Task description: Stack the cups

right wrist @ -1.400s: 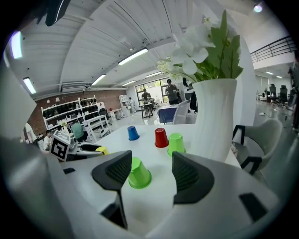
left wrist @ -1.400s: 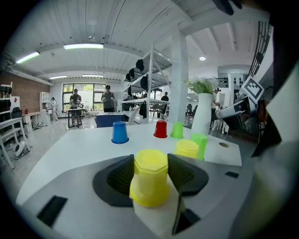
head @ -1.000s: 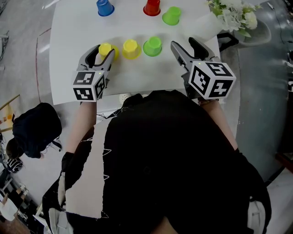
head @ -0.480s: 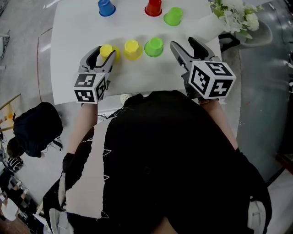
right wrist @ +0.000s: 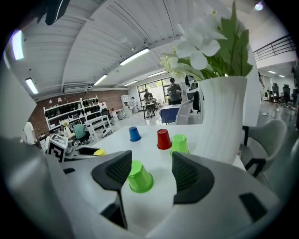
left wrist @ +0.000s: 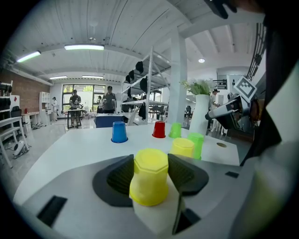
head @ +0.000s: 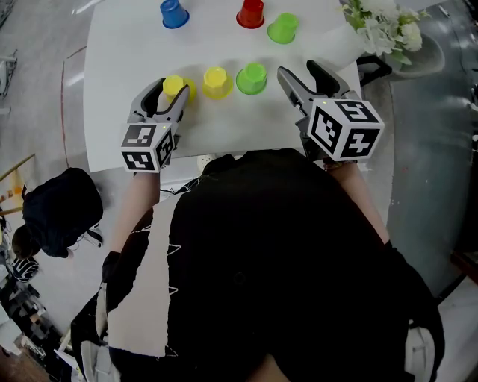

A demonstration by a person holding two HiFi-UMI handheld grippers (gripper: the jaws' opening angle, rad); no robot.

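All the cups stand upside down on the white table [head: 119, 112]. My left gripper [head: 170, 83] is shut on a yellow cup [head: 174, 86] at the left end of the near row, and both pads press its sides [left wrist: 149, 179]. Beside it stand a second yellow cup [head: 216, 81] and a green cup [head: 251, 77]. Just right of that green cup, my right gripper [head: 298, 69] is open and holds nothing. The green cup [right wrist: 139, 177] shows ahead between its pads. A blue cup [head: 173, 13], a red cup [head: 249, 12] and another green cup [head: 282, 27] stand in the far row.
A white vase [right wrist: 222, 116] of white flowers [head: 385, 26] stands at the table's far right corner, close to the right gripper. A round hole [left wrist: 221, 144] marks the tabletop near it. The near table edge runs just below both grippers.
The left gripper has edged slightly toward the table's near edge with the yellow cup between its jaws. The right gripper has stayed where it was.
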